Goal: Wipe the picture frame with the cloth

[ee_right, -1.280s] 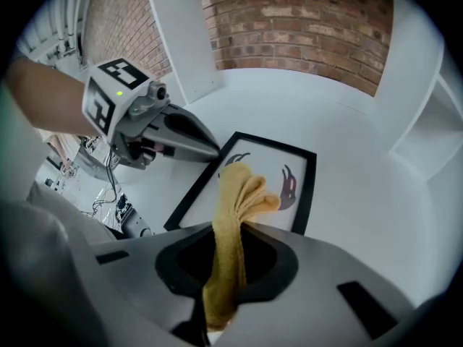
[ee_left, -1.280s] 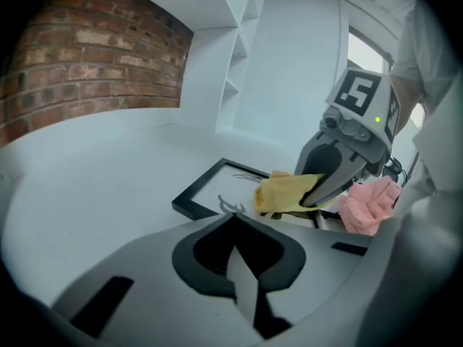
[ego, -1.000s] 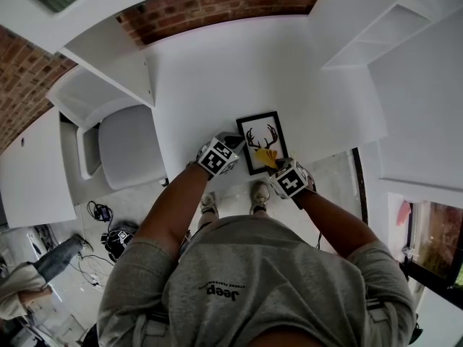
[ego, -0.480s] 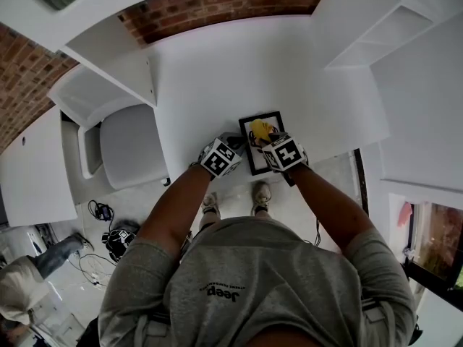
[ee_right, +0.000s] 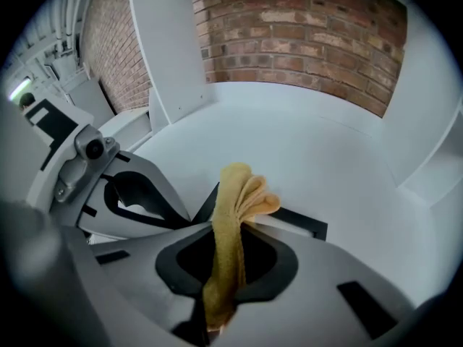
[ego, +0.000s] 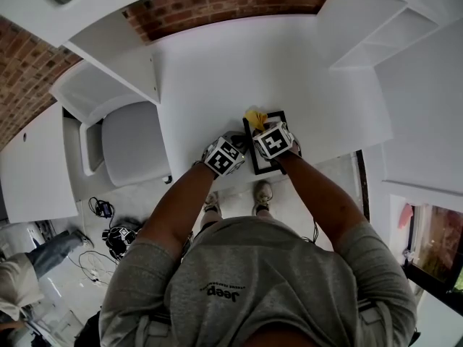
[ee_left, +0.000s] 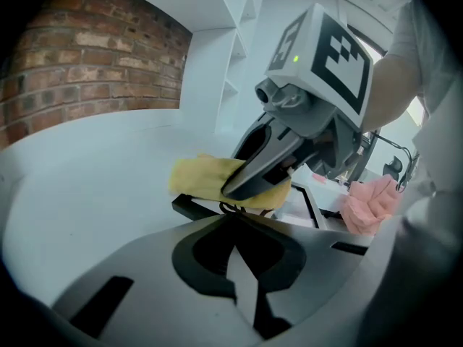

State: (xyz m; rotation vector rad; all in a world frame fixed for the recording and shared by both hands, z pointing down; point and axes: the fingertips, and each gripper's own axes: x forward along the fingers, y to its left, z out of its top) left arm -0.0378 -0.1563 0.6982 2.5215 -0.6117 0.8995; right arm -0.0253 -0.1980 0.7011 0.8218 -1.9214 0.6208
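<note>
A black picture frame (ego: 257, 165) with an antler print lies on the white desk's (ego: 217, 71) near edge, mostly hidden under the right gripper's marker cube. My right gripper (ego: 258, 126) is shut on a yellow cloth (ego: 255, 117), which rests over the frame's far left corner. In the right gripper view the cloth (ee_right: 235, 197) hangs out between the jaws above the frame's far edge (ee_right: 304, 224). My left gripper (ego: 241, 141) is shut on the frame's left edge. Its own view shows that black edge (ee_left: 189, 207), the cloth (ee_left: 199, 178) and the right gripper (ee_left: 249, 184) just ahead.
A grey chair (ego: 130, 147) stands left of the desk. White shelves (ego: 376, 20) rise on the right, a brick wall (ego: 217, 2) at the back. Something pink (ee_left: 369, 204) shows beyond the frame in the left gripper view. A person (ego: 29, 266) is on the floor side, lower left.
My right gripper has carried the cloth across the frame, from its near edge to its far left corner. The left gripper has stayed at the frame's left edge.
</note>
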